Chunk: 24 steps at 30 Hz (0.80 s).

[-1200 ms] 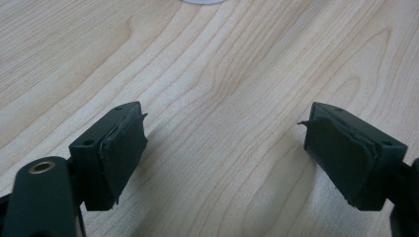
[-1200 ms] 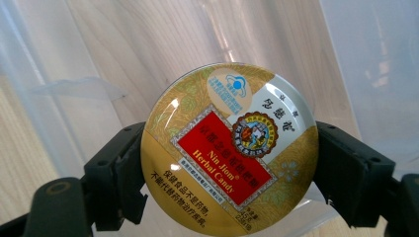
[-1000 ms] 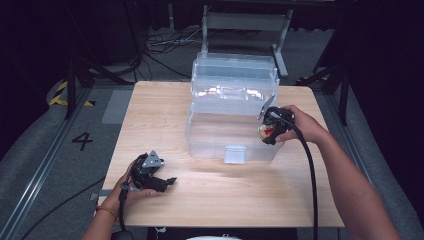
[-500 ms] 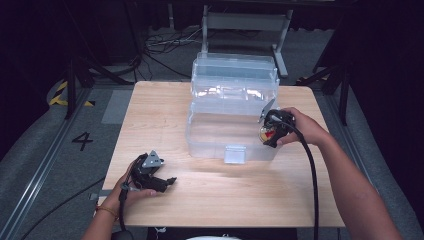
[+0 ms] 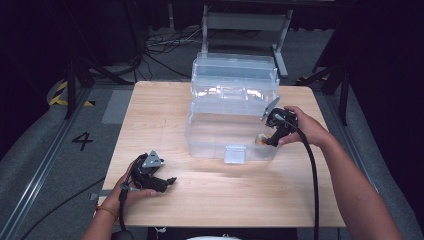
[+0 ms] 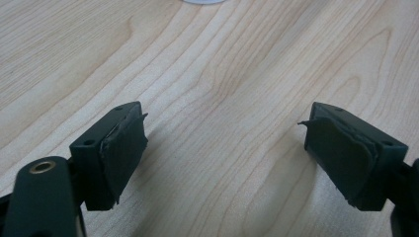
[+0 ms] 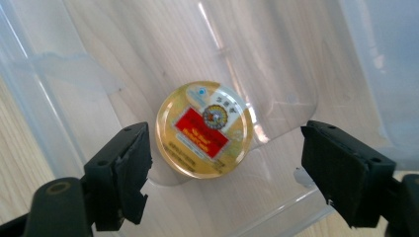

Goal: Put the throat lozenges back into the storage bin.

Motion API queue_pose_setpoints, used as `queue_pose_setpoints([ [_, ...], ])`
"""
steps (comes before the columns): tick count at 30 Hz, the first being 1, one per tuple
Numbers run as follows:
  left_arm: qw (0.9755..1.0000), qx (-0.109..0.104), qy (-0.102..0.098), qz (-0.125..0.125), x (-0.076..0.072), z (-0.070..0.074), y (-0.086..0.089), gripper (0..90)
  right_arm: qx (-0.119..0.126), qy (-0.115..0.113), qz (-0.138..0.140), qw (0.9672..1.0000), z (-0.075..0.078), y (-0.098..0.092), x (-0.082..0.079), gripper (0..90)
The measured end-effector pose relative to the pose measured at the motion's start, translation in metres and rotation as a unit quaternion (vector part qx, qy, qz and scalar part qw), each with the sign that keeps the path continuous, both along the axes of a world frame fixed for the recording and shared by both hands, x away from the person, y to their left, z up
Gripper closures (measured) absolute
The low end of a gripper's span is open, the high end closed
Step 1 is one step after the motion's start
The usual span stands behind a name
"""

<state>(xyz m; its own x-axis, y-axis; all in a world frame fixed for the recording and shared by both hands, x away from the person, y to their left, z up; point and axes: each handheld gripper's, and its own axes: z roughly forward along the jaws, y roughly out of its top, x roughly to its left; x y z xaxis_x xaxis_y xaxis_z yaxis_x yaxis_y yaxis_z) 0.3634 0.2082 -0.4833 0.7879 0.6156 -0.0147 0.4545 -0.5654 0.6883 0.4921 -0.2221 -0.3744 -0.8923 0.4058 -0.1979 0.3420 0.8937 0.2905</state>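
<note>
A clear plastic bin [image 5: 225, 131] stands on the wooden table [image 5: 215, 195], its lid raised behind it. Inside, near the bin's right front corner, lies a small round yellow tin with a red label [image 7: 204, 129] [image 5: 261, 140]. My right gripper [image 7: 225, 168] [image 5: 270, 139] hangs over that corner, pointing down at the tin, jaws open and apart from it. My left gripper [image 6: 225, 158] [image 5: 162, 182] rests low over the bare table near the front left, open with nothing between its pads.
The bin's raised lid [image 5: 235, 75] stands at the back of the table. A white latch [image 5: 235, 153] sits on the bin's front wall. A metal frame [image 5: 245, 22] and cables lie on the floor beyond the table.
</note>
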Motion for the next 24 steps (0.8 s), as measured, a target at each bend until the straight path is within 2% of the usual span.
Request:
queue_pose_setpoints([
  [8,1.0000,0.001,0.000,0.002,0.000,0.000,0.000,16.5,0.014,-0.011,0.005,0.9998,0.006,-0.003,-0.005,21.2],
  [10,1.0000,0.002,0.000,0.004,-0.001,0.000,0.000,16.5,0.030,-0.018,0.000,0.9994,0.010,-0.008,-0.007,22.0],
  [11,1.0000,0.003,0.000,0.005,-0.001,0.001,-0.001,16.6,0.047,-0.023,-0.003,0.9986,0.013,-0.012,-0.008,23.1],
  [12,1.0000,0.003,0.000,0.005,-0.001,0.001,-0.001,16.9,0.047,-0.023,-0.003,0.9986,0.013,-0.012,-0.008,23.1],
  [13,1.0000,0.006,0.002,0.007,-0.001,0.001,-0.001,16.9,0.059,-0.029,-0.006,0.9978,0.016,-0.015,-0.010,23.9],
  [14,0.9999,0.008,0.003,0.010,-0.001,0.002,-0.001,17.4,0.076,-0.034,-0.010,0.9965,0.020,-0.020,-0.012,24.3],
  [15,0.9998,0.009,0.003,0.019,0.000,0.003,-0.002,19.9,0.104,-0.044,-0.012,0.9936,0.026,-0.028,-0.015,25.2],
  [16,0.9998,0.009,0.003,0.019,0.000,0.003,-0.002,20.9,0.104,-0.044,-0.012,0.9936,0.026,-0.028,-0.015,25.2],
  [18,0.9994,0.006,0.005,0.034,0.002,0.004,-0.002,23.6,0.124,-0.054,-0.018,0.9907,0.031,-0.035,-0.018,25.6],
  [20,0.9993,0.004,-0.001,0.038,0.001,0.007,-0.004,25.3,0.155,-0.067,-0.029,0.9851,0.039,-0.044,-0.020,25.2],
  [22,0.9993,-0.013,-0.011,0.032,0.001,0.014,-0.006,24.9,0.177,-0.075,-0.036,0.9807,0.043,-0.050,-0.019,25.0],
  [24,0.9992,-0.016,-0.024,0.028,0.000,0.022,-0.010,24.6,0.188,-0.094,-0.046,0.9765,0.047,-0.053,-0.018,25.0],
])
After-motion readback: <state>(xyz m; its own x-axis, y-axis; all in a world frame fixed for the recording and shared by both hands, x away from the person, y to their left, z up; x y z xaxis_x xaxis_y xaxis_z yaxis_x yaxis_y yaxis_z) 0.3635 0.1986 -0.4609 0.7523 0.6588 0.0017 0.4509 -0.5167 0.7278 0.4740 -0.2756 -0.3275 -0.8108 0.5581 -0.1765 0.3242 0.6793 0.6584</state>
